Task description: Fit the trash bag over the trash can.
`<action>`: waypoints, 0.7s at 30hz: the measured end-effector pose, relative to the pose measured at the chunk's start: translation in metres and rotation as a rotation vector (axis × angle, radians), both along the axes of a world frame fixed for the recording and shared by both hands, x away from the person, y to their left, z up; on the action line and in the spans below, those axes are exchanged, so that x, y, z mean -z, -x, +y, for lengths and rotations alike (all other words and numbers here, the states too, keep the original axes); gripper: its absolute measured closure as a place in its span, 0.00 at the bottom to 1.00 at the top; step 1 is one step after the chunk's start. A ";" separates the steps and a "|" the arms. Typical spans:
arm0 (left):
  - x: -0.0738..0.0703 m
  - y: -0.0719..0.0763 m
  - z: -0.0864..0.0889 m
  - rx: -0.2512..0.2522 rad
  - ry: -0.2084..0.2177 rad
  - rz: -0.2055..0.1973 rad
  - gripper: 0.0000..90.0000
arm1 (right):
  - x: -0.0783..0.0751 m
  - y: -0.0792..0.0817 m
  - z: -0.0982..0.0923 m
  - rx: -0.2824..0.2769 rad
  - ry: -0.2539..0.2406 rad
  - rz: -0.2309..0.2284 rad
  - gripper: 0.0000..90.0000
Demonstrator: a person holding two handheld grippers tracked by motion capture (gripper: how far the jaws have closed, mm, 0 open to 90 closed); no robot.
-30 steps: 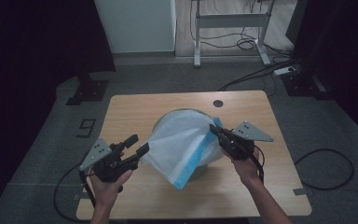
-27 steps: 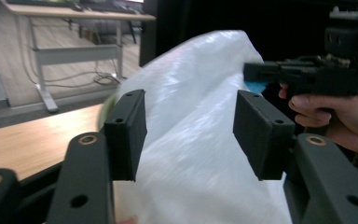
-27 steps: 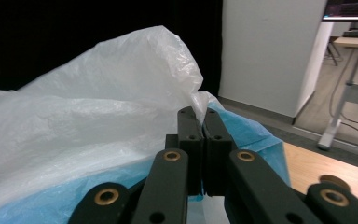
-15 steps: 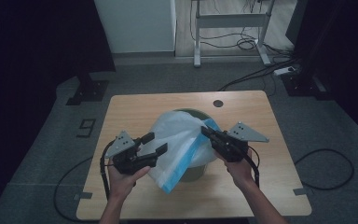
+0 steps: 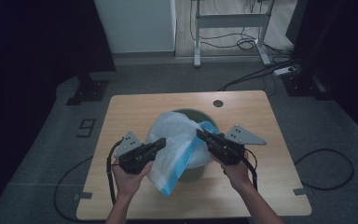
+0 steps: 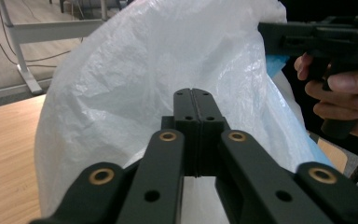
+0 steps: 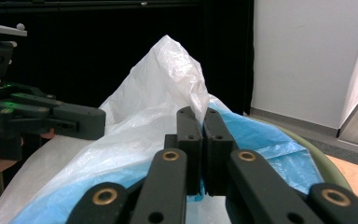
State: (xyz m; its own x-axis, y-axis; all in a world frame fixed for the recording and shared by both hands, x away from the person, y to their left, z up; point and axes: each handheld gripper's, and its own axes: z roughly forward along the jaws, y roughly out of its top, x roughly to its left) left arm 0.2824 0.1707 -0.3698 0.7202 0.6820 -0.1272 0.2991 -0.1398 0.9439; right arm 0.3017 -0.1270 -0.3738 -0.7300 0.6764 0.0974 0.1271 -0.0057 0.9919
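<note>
Left gripper (image 5: 160, 143) just closed, jaws pressed flat together at the near-left flank of the white bag (image 5: 175, 140); whether any film is pinched, hard to tell. Right gripper (image 5: 201, 135) clamped on the bag's blue-edged rim. Bag draped over the green bin (image 5: 193, 171) mid-table (image 5: 261, 121), its tail hanging toward the near edge. Bare wood open all around.

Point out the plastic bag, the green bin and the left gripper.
plastic bag (image 5: 175, 140), high view, on its white middle.
green bin (image 5: 196, 169), high view, on its front wall below the bag.
left gripper (image 5: 161, 142), high view, at its closed jaws' tips.
</note>
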 end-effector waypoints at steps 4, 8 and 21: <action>0.000 0.002 0.003 -0.003 0.025 -0.017 1.00 | 0.001 0.001 -0.003 0.004 -0.001 -0.002 0.90; -0.001 0.003 0.004 0.004 0.040 -0.021 1.00 | 0.003 -0.001 -0.005 0.009 -0.002 0.012 0.96; -0.011 0.005 -0.006 0.026 0.015 -0.035 0.57 | -0.001 0.001 0.004 -0.022 0.006 0.006 0.98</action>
State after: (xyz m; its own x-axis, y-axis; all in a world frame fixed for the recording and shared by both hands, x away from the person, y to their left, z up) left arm 0.2772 0.1650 -0.3590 0.7420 0.6611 -0.1112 0.2620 -0.1333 0.9558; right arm 0.3002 -0.1234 -0.3726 -0.7444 0.6605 0.0977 0.1328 0.0030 0.9911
